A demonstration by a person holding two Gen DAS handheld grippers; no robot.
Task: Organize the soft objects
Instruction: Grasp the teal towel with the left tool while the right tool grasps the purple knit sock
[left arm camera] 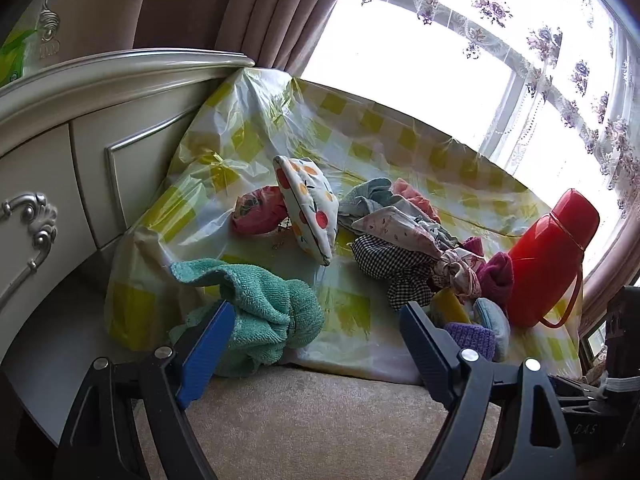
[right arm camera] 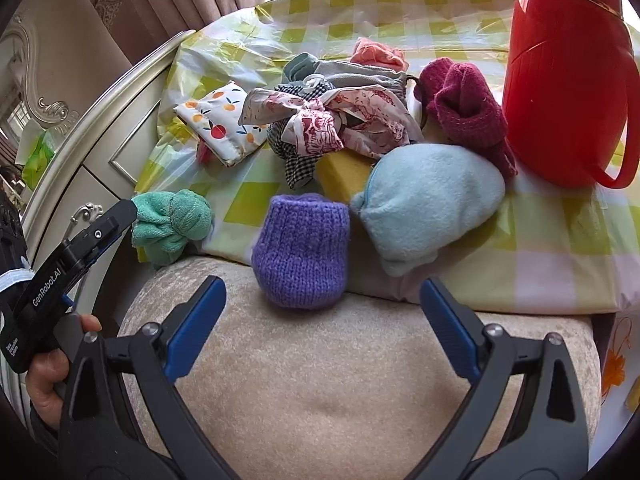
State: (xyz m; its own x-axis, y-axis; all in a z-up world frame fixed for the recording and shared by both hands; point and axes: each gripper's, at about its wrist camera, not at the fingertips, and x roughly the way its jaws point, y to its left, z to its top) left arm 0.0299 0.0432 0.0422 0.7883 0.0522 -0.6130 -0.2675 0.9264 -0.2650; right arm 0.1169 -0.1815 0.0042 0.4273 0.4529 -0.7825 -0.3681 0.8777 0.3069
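A pile of soft things lies on a yellow-checked plastic cloth (right arm camera: 540, 240). A green knotted towel (left arm camera: 260, 308) sits at the cloth's near left corner, also in the right wrist view (right arm camera: 172, 224). My left gripper (left arm camera: 316, 320) is open; its left finger touches the towel. A purple knitted piece (right arm camera: 300, 252) lies just beyond my open, empty right gripper (right arm camera: 322, 300). Behind it are a light blue fleece pouch (right arm camera: 428, 208), a yellow sponge (right arm camera: 344, 172), a checked cloth (right arm camera: 296, 164), a floral cloth (right arm camera: 344, 120), a maroon knit (right arm camera: 468, 108) and a fruit-print pouch (left arm camera: 308, 208).
A red thermos jug (right arm camera: 568, 80) stands at the cloth's right side. A cream cabinet with ornate handles (left arm camera: 36, 216) stands on the left. A beige cushioned surface (right arm camera: 320, 392) lies under both grippers. Curtains and a bright window (left arm camera: 440, 60) are behind.
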